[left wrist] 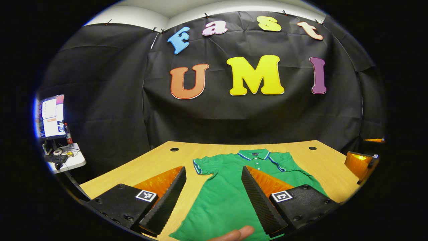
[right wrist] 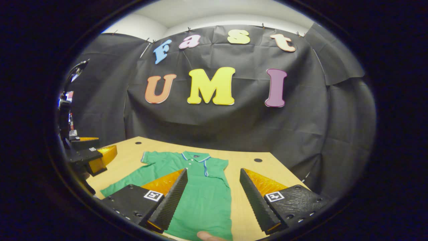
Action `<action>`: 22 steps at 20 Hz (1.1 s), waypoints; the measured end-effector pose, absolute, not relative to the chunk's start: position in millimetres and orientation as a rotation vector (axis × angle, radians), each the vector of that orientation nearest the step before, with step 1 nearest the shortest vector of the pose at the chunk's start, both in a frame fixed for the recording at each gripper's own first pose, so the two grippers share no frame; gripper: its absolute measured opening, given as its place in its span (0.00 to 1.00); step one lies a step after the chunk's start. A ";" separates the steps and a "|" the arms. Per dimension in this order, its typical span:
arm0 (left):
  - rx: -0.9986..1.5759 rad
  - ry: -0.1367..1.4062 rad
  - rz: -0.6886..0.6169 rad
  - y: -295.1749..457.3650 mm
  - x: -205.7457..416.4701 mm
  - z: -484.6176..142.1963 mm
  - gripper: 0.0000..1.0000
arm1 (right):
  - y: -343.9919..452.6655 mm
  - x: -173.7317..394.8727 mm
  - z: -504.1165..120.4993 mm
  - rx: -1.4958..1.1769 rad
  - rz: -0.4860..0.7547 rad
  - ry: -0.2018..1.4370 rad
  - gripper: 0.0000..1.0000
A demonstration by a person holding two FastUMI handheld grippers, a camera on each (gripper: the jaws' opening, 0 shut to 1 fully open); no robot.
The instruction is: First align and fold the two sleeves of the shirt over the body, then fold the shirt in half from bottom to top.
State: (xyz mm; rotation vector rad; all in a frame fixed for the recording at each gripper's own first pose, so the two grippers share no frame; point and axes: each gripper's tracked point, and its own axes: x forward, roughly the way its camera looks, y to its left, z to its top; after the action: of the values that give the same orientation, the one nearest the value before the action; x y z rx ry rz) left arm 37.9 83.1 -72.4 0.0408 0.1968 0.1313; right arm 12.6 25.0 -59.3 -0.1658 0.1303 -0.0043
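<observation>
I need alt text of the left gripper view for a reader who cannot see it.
A green polo shirt lies flat, collar away from the camera, on a wooden table. The left gripper hangs above it with jaws open, holding nothing. The right gripper shows at the table's right edge.

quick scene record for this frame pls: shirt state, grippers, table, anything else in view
shirt: green polo shirt, flat on the table, collar at the far end
sleeves: left sleeve spread out; nothing folded that I can see
left gripper: open, above the shirt's lower half, holding nothing
right gripper: open, above the shirt's right side, holding nothing
table: wooden table, round holes near the far edge
side: monitor on a small white table
</observation>
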 end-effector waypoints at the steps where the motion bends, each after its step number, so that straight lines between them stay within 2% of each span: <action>1: 0.049 0.201 0.121 73.1 36.5 -74.2 1.00 | 20.9 6.2 -62.0 -0.185 0.001 0.135 0.95; 5: 0.095 0.206 0.115 51.4 24.8 -81.7 1.00 | 22.5 -12.1 -66.5 -0.102 0.077 0.147 0.93; 8: 0.065 0.229 0.081 35.4 11.5 -83.6 1.00 | -0.4 -9.1 -65.1 -0.102 0.048 0.131 0.95; 11: 0.071 0.211 0.140 55.9 14.2 -60.4 1.00 | 4.8 -12.4 -69.4 -0.002 0.101 0.146 0.95; 16: -0.001 0.199 0.172 85.3 64.8 -26.9 1.00 | -16.4 -8.5 -65.5 -0.021 0.063 0.136 0.95; 22: 0.003 0.215 0.263 142.5 162.1 -43.0 1.00 | -33.2 -3.9 -63.8 -0.043 0.009 0.118 0.95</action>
State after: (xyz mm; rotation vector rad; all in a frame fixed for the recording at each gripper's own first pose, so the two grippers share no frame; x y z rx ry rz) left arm 162.1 142.5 -43.0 0.0029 0.2149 0.2634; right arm -3.9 -33.2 -63.8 -0.0430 0.1185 0.0094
